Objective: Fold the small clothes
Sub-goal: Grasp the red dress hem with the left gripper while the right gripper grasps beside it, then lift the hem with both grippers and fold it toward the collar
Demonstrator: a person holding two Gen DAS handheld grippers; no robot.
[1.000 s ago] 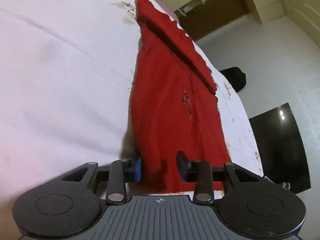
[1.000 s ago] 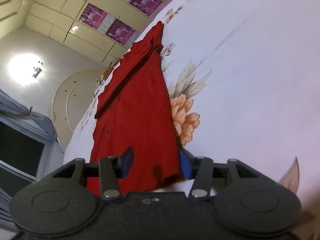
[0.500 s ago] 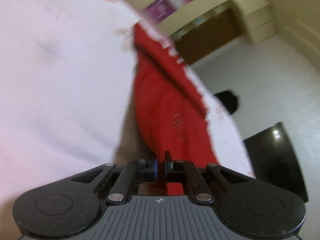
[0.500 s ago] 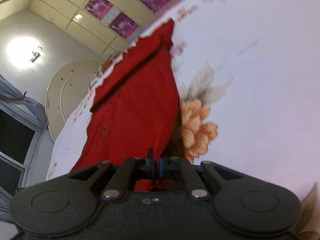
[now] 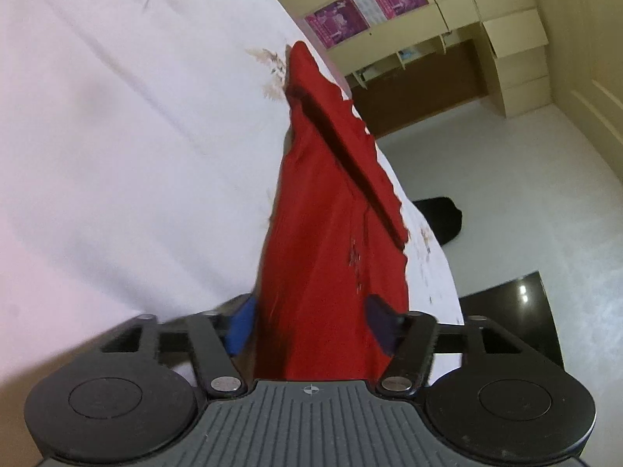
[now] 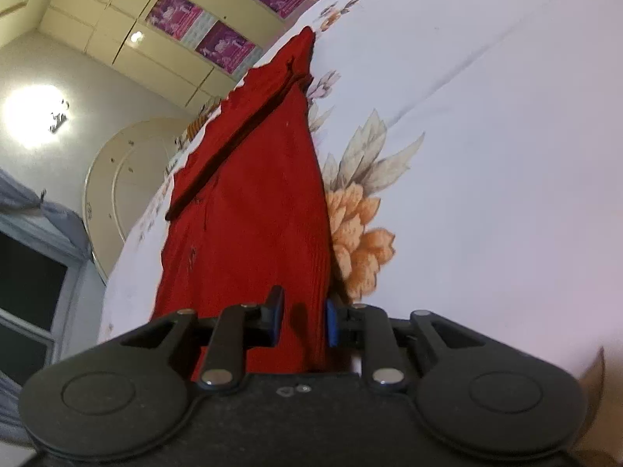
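Observation:
A red knitted garment point(image 5: 327, 233) lies along the edge of a bed with a white flowered sheet point(image 5: 117, 136). Its near end runs between the fingers of my left gripper point(image 5: 309, 325), whose jaws stand wide apart and do not pinch it. In the right wrist view the same red garment point(image 6: 253, 210) runs from far down to my right gripper point(image 6: 301, 321). Its blue pads point(image 6: 331, 321) are a little apart with cloth between them. A folded strip with a scalloped edge lies along the garment's outer side.
The bed edge drops to a pale floor point(image 5: 506, 179) at the right of the left wrist view. A black bag point(image 5: 440, 220) and a dark glossy cabinet point(image 5: 518, 311) stand there. Wooden shelves point(image 5: 420, 74) line the far wall. An orange flower print point(image 6: 362, 229) lies beside the garment.
Half a second ago both grippers were shut on the garment's near edge. Now both have opened, the left wide, the right a little. The garment lies back on the sheet.

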